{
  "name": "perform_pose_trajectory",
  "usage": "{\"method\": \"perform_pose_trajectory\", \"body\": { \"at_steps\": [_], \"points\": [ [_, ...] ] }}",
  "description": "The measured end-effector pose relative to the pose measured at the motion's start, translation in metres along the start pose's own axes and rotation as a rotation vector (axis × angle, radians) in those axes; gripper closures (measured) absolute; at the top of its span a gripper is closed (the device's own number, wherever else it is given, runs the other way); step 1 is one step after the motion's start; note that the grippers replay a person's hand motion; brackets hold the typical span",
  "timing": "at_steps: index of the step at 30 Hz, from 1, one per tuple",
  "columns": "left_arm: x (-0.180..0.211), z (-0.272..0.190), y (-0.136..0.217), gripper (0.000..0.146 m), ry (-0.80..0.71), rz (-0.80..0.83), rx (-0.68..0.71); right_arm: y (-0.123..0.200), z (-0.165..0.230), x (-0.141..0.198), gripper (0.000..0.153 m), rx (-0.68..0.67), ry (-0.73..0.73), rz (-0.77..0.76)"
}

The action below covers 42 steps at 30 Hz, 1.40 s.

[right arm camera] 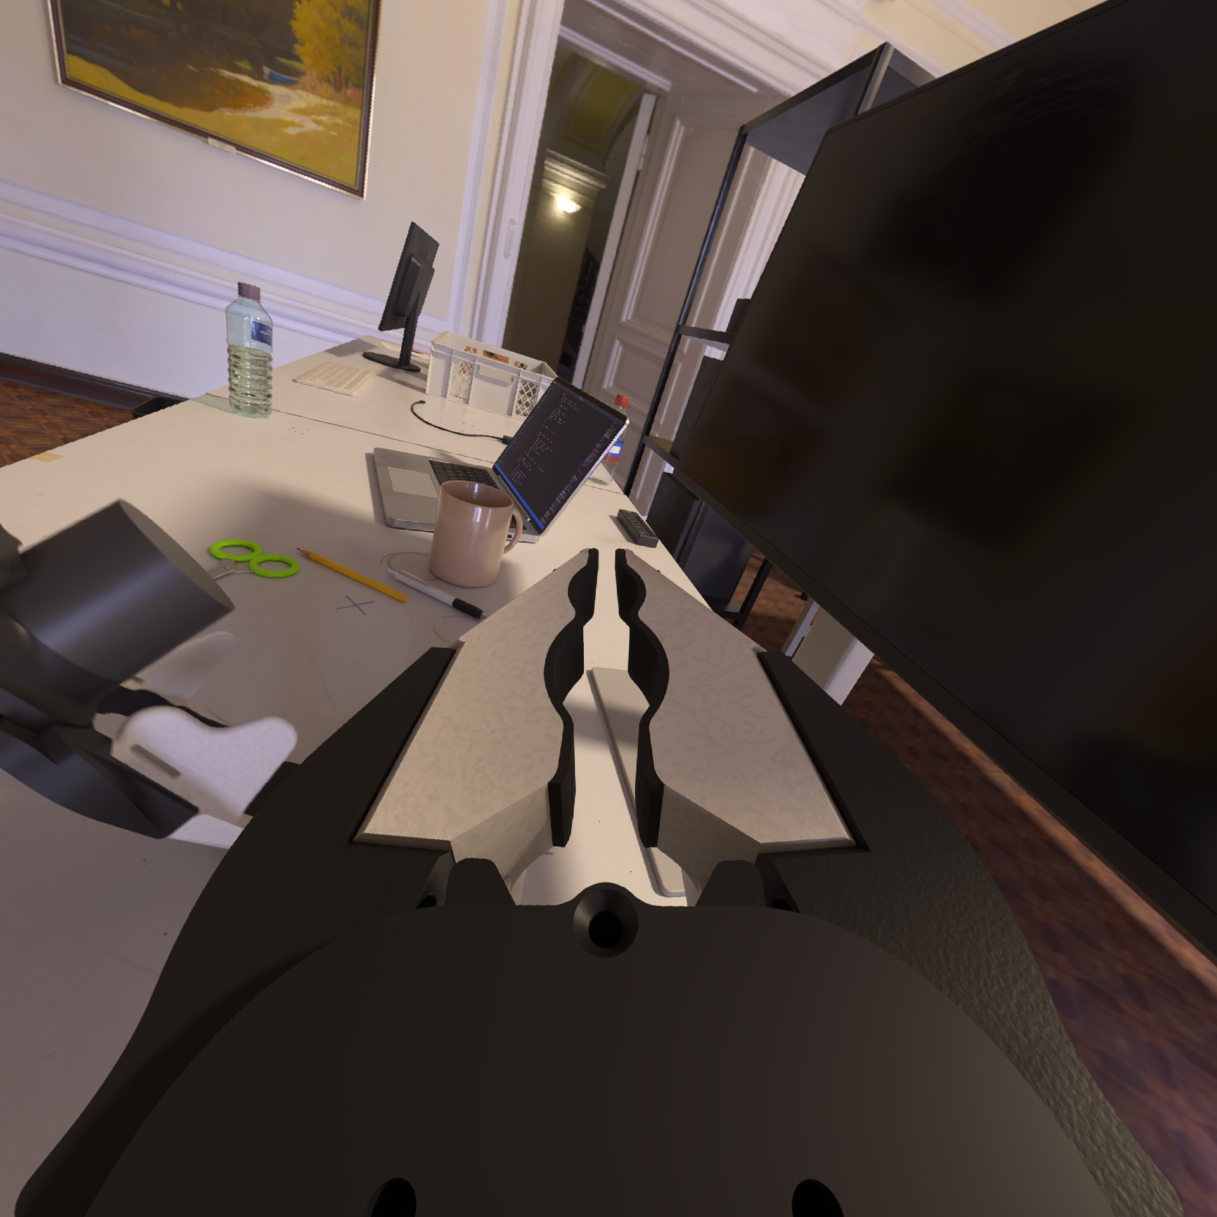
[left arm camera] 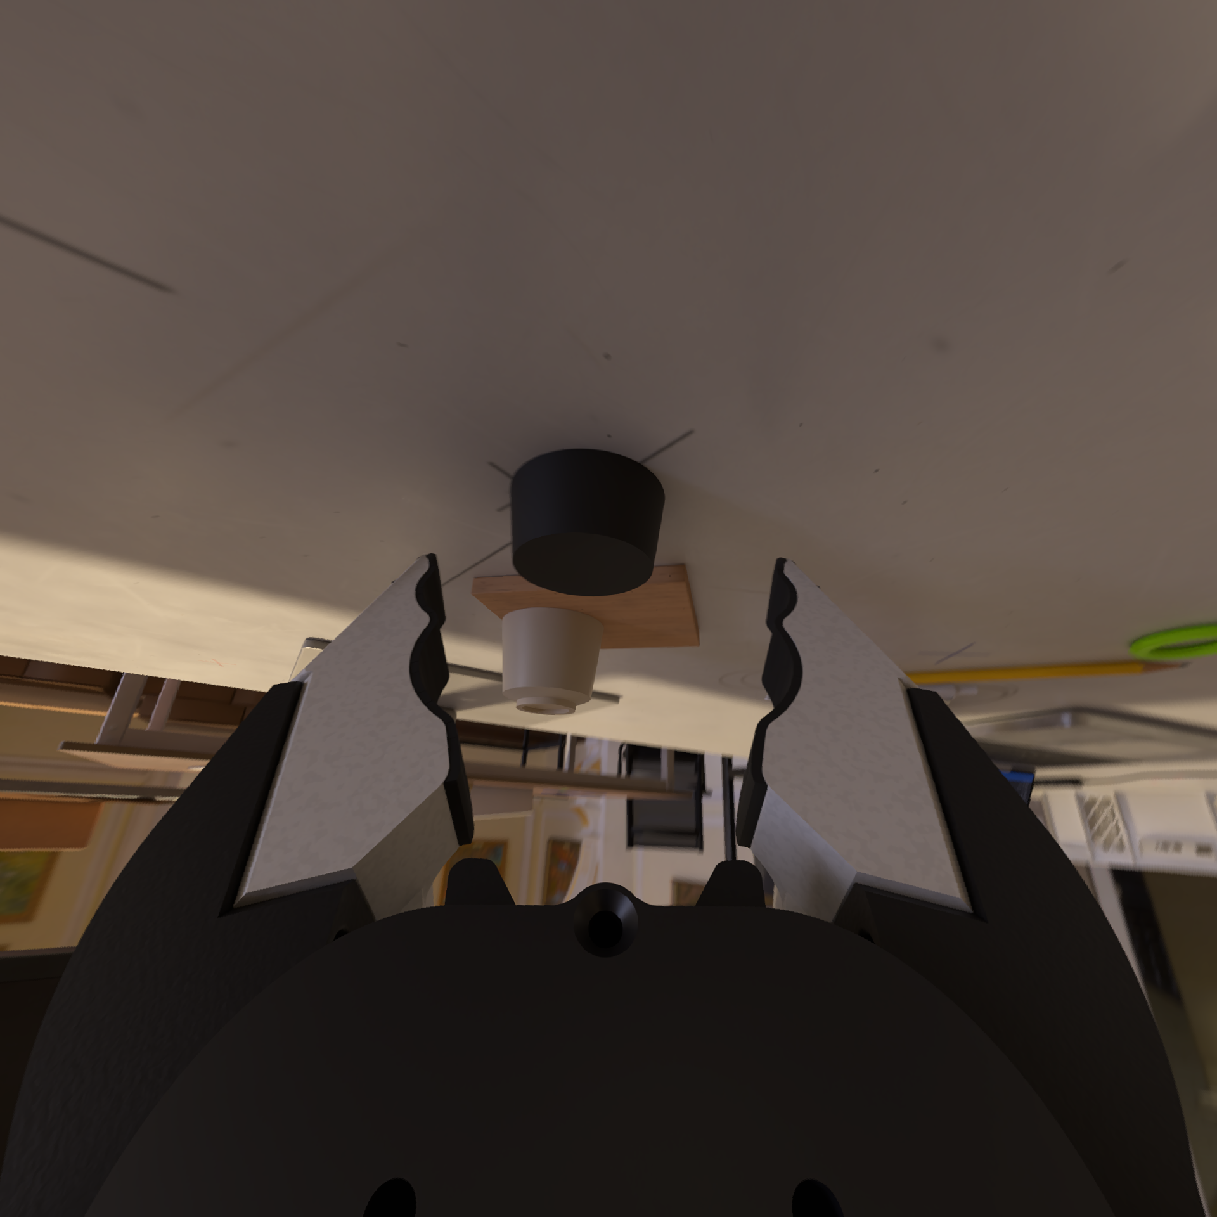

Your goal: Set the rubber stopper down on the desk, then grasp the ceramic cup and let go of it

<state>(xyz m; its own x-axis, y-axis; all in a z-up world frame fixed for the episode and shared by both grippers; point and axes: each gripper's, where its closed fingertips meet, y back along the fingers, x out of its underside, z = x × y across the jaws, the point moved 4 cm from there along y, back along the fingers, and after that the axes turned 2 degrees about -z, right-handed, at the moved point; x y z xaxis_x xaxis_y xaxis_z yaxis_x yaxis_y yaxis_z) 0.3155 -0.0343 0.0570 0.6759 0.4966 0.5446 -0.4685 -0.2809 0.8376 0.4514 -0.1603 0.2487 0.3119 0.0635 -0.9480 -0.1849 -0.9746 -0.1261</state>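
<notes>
Left wrist view: the left gripper (left arm camera: 606, 566) is spread wide, the black rubber stopper (left arm camera: 586, 523) resting on the desk (left arm camera: 593, 230) just beyond its fingertips, untouched. Right wrist view: the right gripper (right arm camera: 607, 560) is nearly closed and empty; the ceramic cup (right arm camera: 471, 532) stands ahead, slightly left.

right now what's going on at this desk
The left hand-held gripper is open, its jaws spread wide and holding nothing. Just ahead of it the black rubber stopper sits on the desk, so that step looks done. The right hand-held gripper is shut and empty, pointing toward the ceramic cup standing near the laptop, not yet grasped.
</notes>
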Motion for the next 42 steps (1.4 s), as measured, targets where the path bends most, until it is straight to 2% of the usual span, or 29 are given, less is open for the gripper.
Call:
{"method": "perform_pose_trajectory", "body": {
  "at_steps": [2,6,8,11,13,15,17,19,21,24,28,31,35,37,39,42],
  "points": [
    [-0.005,0.003,0.018,0.04,0.044,-0.085,-0.026,0.001,0.0,0.0,0.148,-0.002,-0.001,-0.002],
    [-0.005,0.005,0.071,0.036,0.164,-0.326,-0.048,0.001,0.001,-0.001,0.147,-0.009,-0.001,-0.005],
    [0.015,0.006,0.104,0.037,0.256,-0.474,-0.074,0.002,0.001,-0.002,0.147,-0.011,-0.002,-0.012],
    [0.076,0.009,0.13,0.041,0.432,-0.63,-0.156,0.004,0.002,-0.006,0.147,-0.018,-0.012,-0.044],
    [0.12,0.01,0.118,0.048,0.525,-0.674,-0.214,0.004,0.002,-0.007,0.147,-0.023,-0.022,-0.065],
    [0.153,0.009,0.086,0.061,0.585,-0.637,-0.213,0.003,0.002,-0.006,0.147,-0.026,-0.027,-0.064],
    [0.171,0.009,0.05,0.067,0.586,-0.58,-0.198,0.001,0.002,-0.002,0.147,-0.029,-0.035,-0.052],
    [0.177,0.012,0.018,0.068,0.543,-0.539,-0.186,-0.002,0.001,0.003,0.147,-0.032,-0.045,-0.038],
    [0.176,0.017,-0.007,0.065,0.429,-0.441,-0.208,-0.004,0.0,0.008,0.147,-0.032,-0.053,-0.021],
    [0.166,0.026,-0.033,0.062,0.323,-0.454,-0.186,-0.007,-0.001,0.016,0.147,-0.033,-0.066,0.005],
    [0.148,0.034,-0.049,0.061,0.171,-0.458,-0.19,-0.009,-0.002,0.025,0.147,-0.035,-0.078,0.039],
    [0.135,0.034,-0.055,0.061,0.11,-0.494,-0.153,-0.01,-0.002,0.03,0.147,-0.037,-0.085,0.053],
    [0.123,0.029,-0.061,0.069,0.087,-0.519,-0.053,-0.011,-0.003,0.034,0.147,-0.039,-0.092,0.067],
    [0.12,0.029,-0.065,0.072,0.094,-0.534,-0.039,-0.012,-0.003,0.034,0.147,-0.039,-0.093,0.069],
    [0.116,0.028,-0.069,0.082,0.11,-0.537,-0.016,-0.012,-0.002,0.035,0.147,-0.041,-0.093,0.071],
    [0.113,0.028,-0.071,0.085,0.132,-0.555,-0.019,-0.013,-0.002,0.035,0.147,-0.048,-0.098,0.071]
  ]
}}
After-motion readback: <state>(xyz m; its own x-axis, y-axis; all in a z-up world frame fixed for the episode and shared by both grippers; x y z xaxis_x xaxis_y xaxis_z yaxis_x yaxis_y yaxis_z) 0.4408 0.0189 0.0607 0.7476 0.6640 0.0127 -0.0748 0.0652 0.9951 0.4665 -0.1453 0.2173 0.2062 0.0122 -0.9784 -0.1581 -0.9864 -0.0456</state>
